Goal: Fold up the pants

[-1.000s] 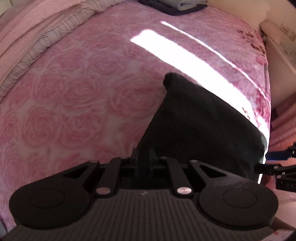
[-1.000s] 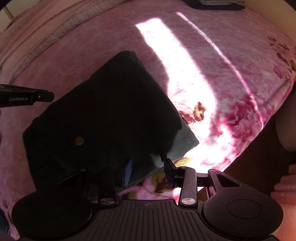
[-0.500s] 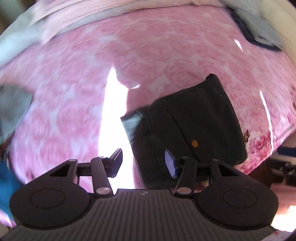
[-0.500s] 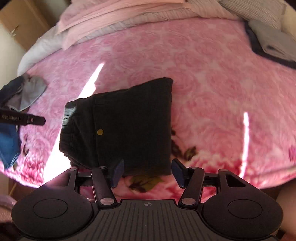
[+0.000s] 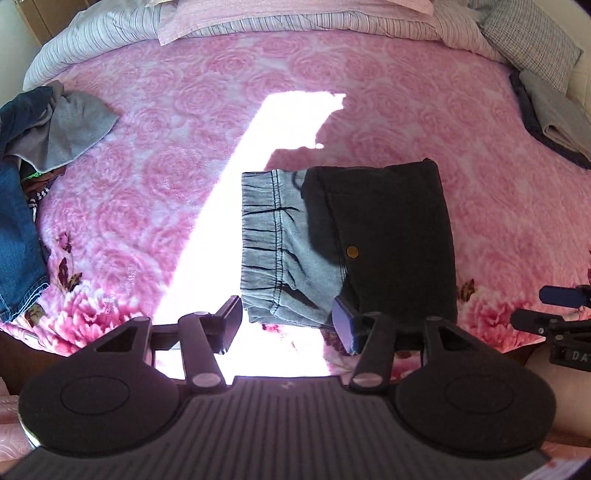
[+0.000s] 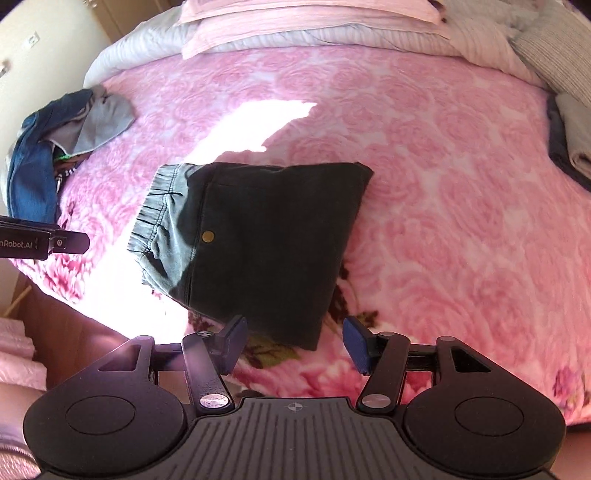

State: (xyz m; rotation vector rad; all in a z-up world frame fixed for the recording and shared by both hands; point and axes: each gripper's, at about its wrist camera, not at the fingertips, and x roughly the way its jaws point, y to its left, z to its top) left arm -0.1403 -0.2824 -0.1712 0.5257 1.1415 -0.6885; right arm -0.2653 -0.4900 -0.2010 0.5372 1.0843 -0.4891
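Observation:
The folded dark pants [image 5: 388,240] [image 6: 269,251] lie flat on the pink rose bedspread, elastic waistband to the left in the sunlight, a brass button on top. My left gripper [image 5: 288,325] hovers open just short of the pants' near edge, holding nothing. My right gripper [image 6: 293,341] is open too, near the bundle's near right corner, empty. The right gripper's tips [image 5: 554,306] show at the right edge of the left wrist view, and the left gripper's finger [image 6: 55,242] shows at the left edge of the right wrist view.
A heap of blue jeans and grey cloth [image 5: 40,147] [image 6: 62,136] lies at the bed's left. Folded grey clothes [image 5: 554,114] [image 6: 572,140] sit at the far right. Striped bedding and pillows [image 5: 295,18] line the far side. The bed edge [image 6: 55,302] drops off near me.
Both grippers have drawn back and risen from the pants. The left gripper, shut on the cloth a second ago, has opened and let go. The folded bundle stays on the bed.

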